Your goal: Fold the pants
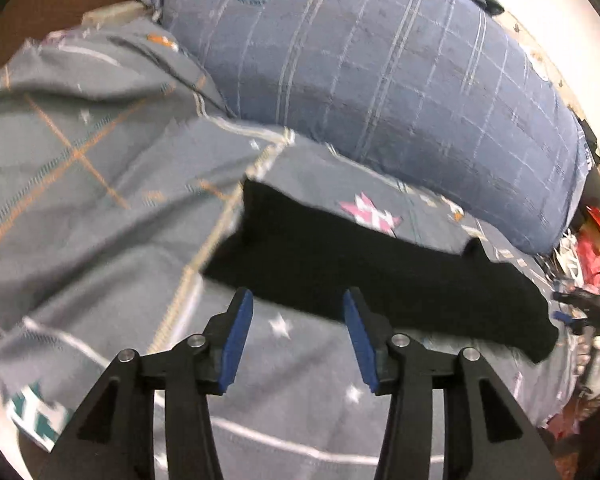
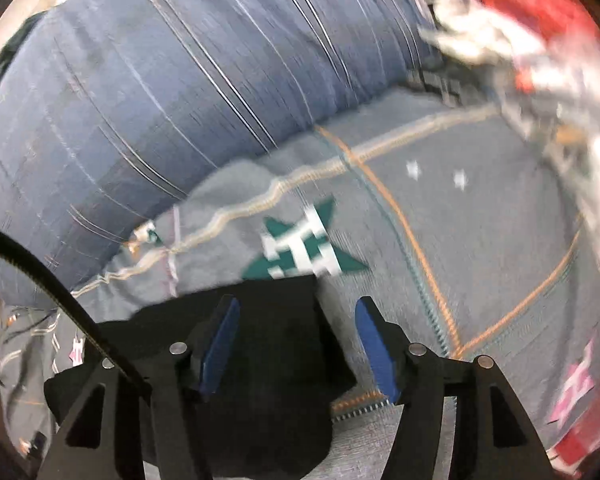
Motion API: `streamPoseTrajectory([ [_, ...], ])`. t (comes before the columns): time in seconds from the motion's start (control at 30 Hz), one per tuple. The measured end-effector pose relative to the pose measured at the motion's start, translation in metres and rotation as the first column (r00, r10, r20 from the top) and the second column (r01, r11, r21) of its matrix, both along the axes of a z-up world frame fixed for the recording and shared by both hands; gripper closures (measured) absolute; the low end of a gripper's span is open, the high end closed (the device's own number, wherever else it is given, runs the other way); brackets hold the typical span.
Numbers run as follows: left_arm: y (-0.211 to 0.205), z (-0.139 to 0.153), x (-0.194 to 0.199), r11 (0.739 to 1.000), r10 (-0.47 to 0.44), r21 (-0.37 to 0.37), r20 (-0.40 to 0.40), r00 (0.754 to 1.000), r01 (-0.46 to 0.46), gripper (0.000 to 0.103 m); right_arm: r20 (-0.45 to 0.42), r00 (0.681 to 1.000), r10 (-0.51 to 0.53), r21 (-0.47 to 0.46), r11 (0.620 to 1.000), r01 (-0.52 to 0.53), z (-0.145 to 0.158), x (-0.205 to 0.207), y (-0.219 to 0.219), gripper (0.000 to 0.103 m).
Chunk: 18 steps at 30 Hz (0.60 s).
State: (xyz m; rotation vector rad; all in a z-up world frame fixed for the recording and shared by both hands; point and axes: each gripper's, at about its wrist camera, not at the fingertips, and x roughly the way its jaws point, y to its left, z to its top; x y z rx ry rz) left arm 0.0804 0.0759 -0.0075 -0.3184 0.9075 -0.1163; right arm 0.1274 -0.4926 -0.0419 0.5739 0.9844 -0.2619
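Left hand-held gripper [image 1: 298,300] spread wide, holding nothing, near edge of black pants [image 1: 340,268] on bed [image 1: 100,200]. Right hand-held gripper [image 2: 296,312] spread wide above pants, empty.

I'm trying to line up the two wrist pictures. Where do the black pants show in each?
Left wrist: the black pants lie across the middle, just beyond the open left gripper.
Right wrist: the pants are at bottom centre, under the open right gripper.
Shared landmark: the blue pillow behind them.
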Motion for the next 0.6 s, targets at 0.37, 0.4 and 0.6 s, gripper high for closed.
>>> streamPoseTrajectory([
  [0.37,-0.037,0.010,-0.017,0.997,-0.056,0.043,-0.014,0.998,0.057,0.057,0.164,0.976,0.144,0.027,0.988,-0.151,0.038,0.000,0.030,0.097],
  [0.4,-0.040,0.009,-0.016,0.997,-0.057,0.043,-0.016,0.998,0.058,0.057,0.205,0.967,0.153,0.021,0.987,-0.161,0.054,-0.001,0.032,0.097],
  [0.6,-0.050,0.002,-0.020,0.993,-0.109,0.039,-0.040,0.993,0.111,0.057,0.388,0.891,0.236,-0.033,0.970,-0.243,0.122,-0.013,0.056,0.096],
])
